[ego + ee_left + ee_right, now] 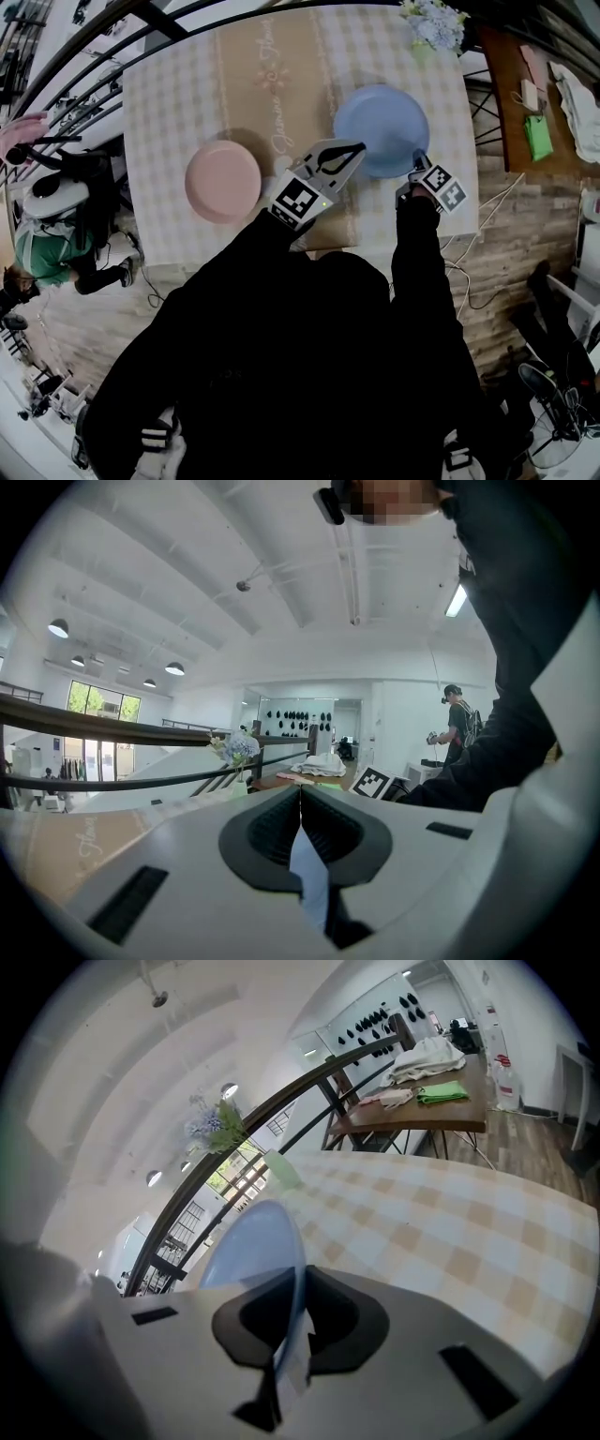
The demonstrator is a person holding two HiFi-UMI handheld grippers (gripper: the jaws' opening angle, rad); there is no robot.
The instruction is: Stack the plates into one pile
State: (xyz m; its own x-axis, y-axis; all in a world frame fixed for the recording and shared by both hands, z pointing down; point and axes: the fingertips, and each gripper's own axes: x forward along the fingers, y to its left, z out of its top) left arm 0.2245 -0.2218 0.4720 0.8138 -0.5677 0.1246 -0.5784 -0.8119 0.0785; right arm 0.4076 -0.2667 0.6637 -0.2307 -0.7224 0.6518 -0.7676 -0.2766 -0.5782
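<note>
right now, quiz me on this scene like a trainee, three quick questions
1. True or false: the pink plate lies on the blue plate.
2. Which gripper holds the blue plate: A left, B right?
3. Fill in: the left gripper's jaws are ___, holding nothing.
Key: 1 false, they lie apart on the table; 2 B, the right gripper is shut on its rim; 3 shut.

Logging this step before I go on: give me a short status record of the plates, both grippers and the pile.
blue plate: right side of the checked tablecloth
pink plate: left side, apart from the blue plate
right gripper: jaws shut on the blue plate's near rim
left gripper: jaws together, holding nothing
pile: not yet started
</note>
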